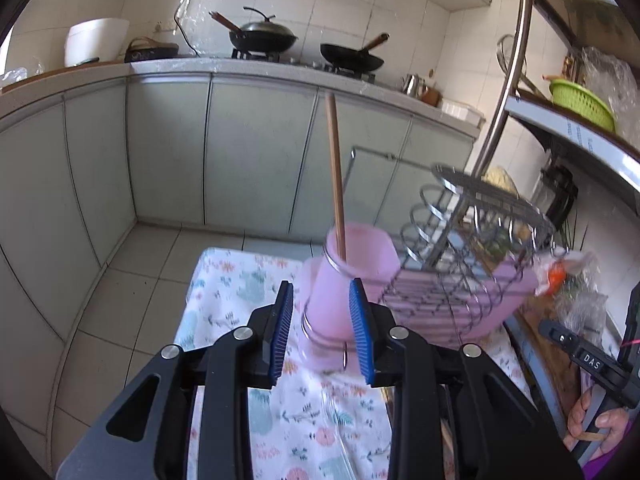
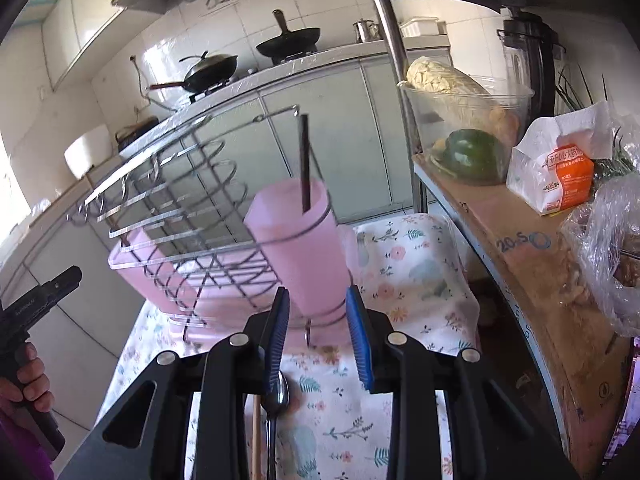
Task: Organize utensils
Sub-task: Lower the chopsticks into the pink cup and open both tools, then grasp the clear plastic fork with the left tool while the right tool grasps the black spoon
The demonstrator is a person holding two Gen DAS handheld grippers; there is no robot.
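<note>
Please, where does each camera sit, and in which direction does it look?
Left wrist: sits on the left tool, looking forward and down at the pink cup holding one chopstick; the other hand shows at right.
Right wrist: sits on the right tool, facing the same cup from another side; a spoon lies below; a hand shows at left.
Shared: cup, wire rack, floral cloth, stove.

place: home kitchen | signs: woks (image 1: 262,38) on stove, tiled wall (image 1: 340,12), cabinets (image 1: 256,152), kettle (image 2: 366,29)
</note>
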